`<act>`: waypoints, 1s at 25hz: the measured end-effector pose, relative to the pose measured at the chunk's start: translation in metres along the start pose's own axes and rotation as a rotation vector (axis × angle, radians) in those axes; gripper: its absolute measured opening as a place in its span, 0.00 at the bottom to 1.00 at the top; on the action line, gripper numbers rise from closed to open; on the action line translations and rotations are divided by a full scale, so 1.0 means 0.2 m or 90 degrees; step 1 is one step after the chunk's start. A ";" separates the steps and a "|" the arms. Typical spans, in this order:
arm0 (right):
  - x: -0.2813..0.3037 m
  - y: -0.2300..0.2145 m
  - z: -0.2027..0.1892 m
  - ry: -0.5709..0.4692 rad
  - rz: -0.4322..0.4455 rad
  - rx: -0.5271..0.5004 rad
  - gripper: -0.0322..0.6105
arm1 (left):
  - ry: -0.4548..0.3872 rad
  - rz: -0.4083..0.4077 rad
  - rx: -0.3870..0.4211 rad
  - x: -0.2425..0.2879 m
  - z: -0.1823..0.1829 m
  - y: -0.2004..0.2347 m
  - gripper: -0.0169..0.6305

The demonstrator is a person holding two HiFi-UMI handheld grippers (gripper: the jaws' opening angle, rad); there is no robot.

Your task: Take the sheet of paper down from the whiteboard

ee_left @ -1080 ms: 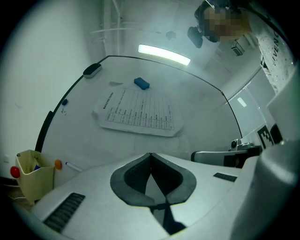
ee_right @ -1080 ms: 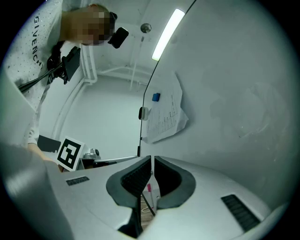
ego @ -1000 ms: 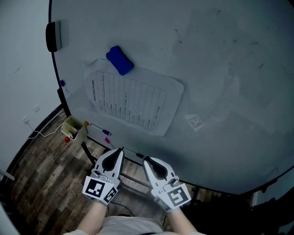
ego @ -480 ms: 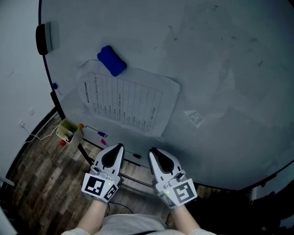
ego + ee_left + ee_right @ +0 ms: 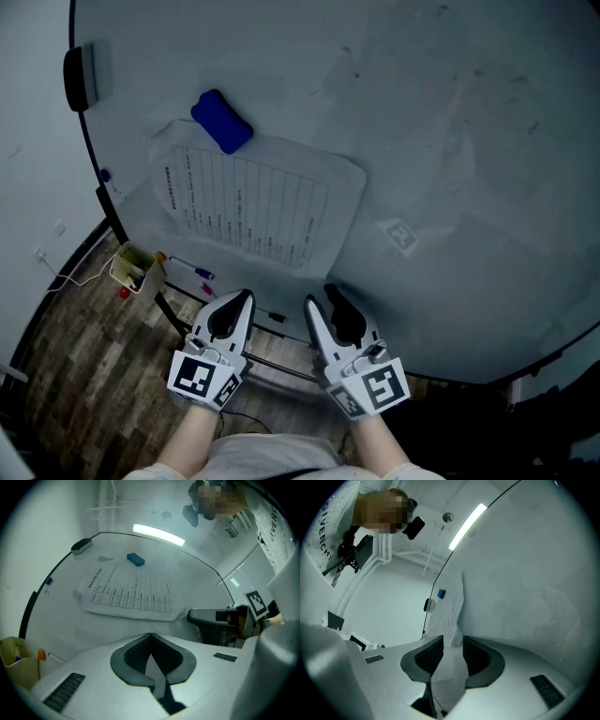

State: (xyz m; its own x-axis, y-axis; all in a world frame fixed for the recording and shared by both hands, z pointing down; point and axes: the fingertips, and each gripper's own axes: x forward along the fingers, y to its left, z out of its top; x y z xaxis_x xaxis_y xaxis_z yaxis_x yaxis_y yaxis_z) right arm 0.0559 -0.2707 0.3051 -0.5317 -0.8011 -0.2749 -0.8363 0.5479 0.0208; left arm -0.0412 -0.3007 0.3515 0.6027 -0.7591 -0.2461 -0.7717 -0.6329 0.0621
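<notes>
The white printed sheet of paper hangs tilted on the pale whiteboard, pinned at its upper edge by a blue oblong magnet. Below it, the left gripper has its fingers clenched tip to tip on nothing. The right gripper sits just under the sheet's lower corner, fingers released and apart. In the right gripper view that corner shows in the gap, unpinched.
</notes>
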 end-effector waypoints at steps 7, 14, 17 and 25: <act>0.03 -0.04 0.04 -0.019 -0.006 0.041 0.24 | -0.003 -0.001 0.001 0.01 -0.01 0.01 0.05; 0.08 -0.02 0.04 0.003 -0.005 0.052 0.24 | -0.001 0.003 -0.001 0.00 -0.01 0.03 0.05; 0.10 -0.02 0.04 0.004 -0.003 0.065 0.24 | 0.000 0.005 -0.003 0.00 -0.02 0.04 0.05; 0.13 -0.02 0.04 0.012 0.009 0.062 0.22 | -0.001 0.012 -0.004 0.00 -0.02 0.07 0.05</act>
State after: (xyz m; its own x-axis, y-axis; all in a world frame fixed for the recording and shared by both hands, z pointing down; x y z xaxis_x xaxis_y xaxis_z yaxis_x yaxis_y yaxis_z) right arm 0.0463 -0.2909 0.2914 -0.5466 -0.7969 -0.2573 -0.8120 0.5795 -0.0694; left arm -0.0502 -0.3099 0.3568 0.5876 -0.7709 -0.2457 -0.7818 -0.6193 0.0732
